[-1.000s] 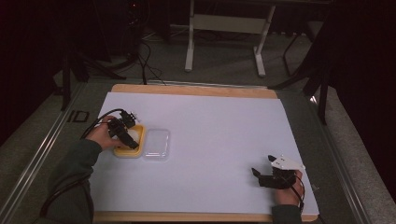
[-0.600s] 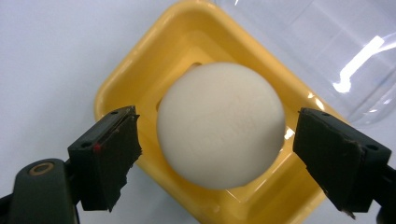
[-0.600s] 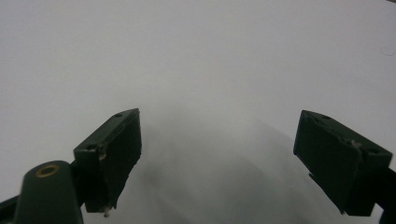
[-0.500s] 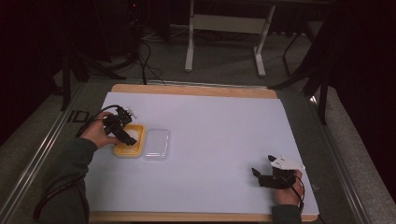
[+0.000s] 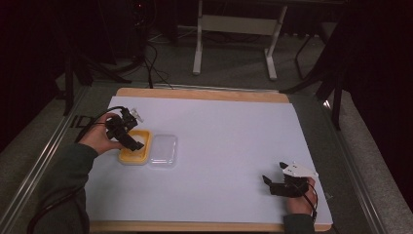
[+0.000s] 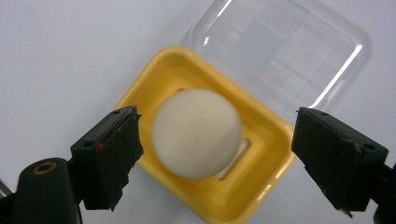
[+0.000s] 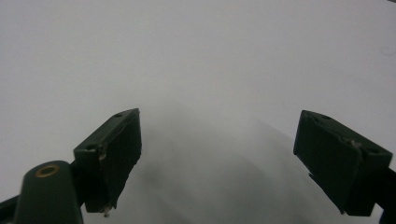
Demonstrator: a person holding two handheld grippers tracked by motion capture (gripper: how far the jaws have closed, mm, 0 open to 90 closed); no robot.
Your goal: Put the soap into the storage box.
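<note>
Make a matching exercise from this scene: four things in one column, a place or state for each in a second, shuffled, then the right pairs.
Things
1. white ball
2. clear lid
3. left tool
4. right tool

Places or states
A. open, over bare white table near the front right corner
B. lying flat on the table beside the yellow tray
C. sitting in the yellow tray
D. open, one jaw on each side of the ball, not touching it

Pairs: 1-C, 2-B, 3-D, 4-A
</note>
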